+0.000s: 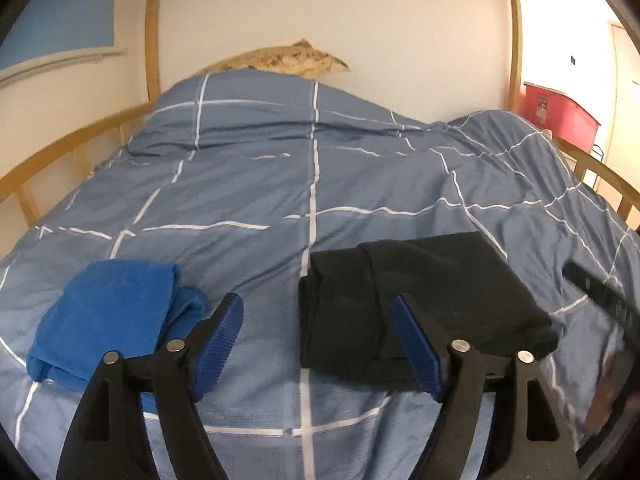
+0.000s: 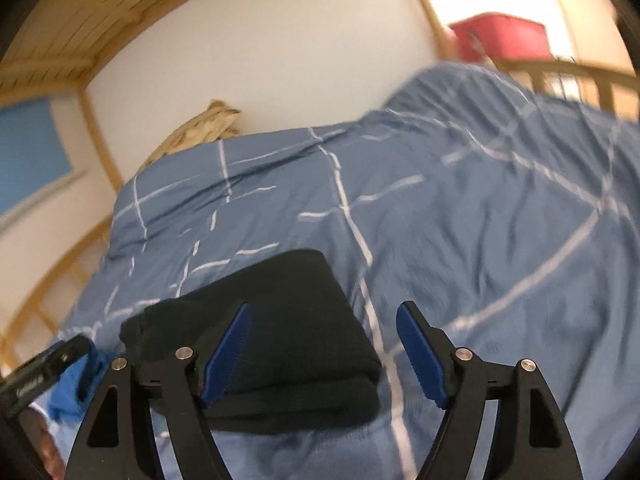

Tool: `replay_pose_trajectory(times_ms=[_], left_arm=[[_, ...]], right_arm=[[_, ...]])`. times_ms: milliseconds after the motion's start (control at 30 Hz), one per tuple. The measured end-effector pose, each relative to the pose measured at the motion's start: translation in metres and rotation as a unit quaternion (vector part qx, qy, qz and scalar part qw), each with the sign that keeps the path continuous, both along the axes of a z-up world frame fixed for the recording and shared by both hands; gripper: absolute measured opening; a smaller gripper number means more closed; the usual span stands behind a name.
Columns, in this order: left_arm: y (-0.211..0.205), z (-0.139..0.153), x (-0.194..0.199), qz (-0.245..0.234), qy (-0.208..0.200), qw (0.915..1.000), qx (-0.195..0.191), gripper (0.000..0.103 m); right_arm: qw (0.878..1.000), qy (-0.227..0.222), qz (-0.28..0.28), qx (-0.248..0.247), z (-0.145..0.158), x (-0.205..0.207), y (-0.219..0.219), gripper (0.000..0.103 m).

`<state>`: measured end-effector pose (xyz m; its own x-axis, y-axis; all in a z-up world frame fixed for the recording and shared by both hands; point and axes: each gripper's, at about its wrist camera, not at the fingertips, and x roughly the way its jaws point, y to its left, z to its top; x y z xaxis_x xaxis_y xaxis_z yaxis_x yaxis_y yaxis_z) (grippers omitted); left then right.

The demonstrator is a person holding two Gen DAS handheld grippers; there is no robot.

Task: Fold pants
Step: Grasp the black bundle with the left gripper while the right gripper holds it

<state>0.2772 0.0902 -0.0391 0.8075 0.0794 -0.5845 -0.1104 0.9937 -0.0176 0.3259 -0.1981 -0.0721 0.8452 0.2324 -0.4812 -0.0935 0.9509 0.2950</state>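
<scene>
Left gripper [image 1: 318, 344]: spread wide, nothing between its blue pads, above the bed.
Right gripper [image 2: 324, 354]: spread wide, holding nothing; one finger overlaps the pants in view.
Black pants [image 1: 424, 304]: folded into a compact layered stack, lying free on the bed's blue checked duvet [image 1: 280, 184].
Blue garment [image 1: 108, 312]: bundled to the left, apart from the pants.
Progress: fold looks finished; at most tidying remains.
Red bin [image 1: 560, 112]: far right beyond the bed rail; contents not visible.

No legible text; red bin [image 1: 560, 114] label perhaps printed (blurred).
</scene>
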Motion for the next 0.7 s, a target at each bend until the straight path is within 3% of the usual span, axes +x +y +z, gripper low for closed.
replay_pose_trajectory(times_ms=[200,367,700], left_arm=[[-0.001,-0.018,0.022,-0.01,-0.006,0.9993,-0.036,0.081],[0.004,-0.039,0.049,0.021,0.021,0.9969,-0.073,0.081],[0.011,-0.075,0.058,0.04,0.059,0.9894,-0.127,0.083]], right_arm=[[0.999,0.028,0.019,0.003,-0.009,0.034,-0.003,0.076],[0.998,0.057,0.023,0.025,-0.032,0.05,-0.004,0.076],[0.995,0.093,0.024,0.031,-0.066,0.057,-0.001,0.075]])
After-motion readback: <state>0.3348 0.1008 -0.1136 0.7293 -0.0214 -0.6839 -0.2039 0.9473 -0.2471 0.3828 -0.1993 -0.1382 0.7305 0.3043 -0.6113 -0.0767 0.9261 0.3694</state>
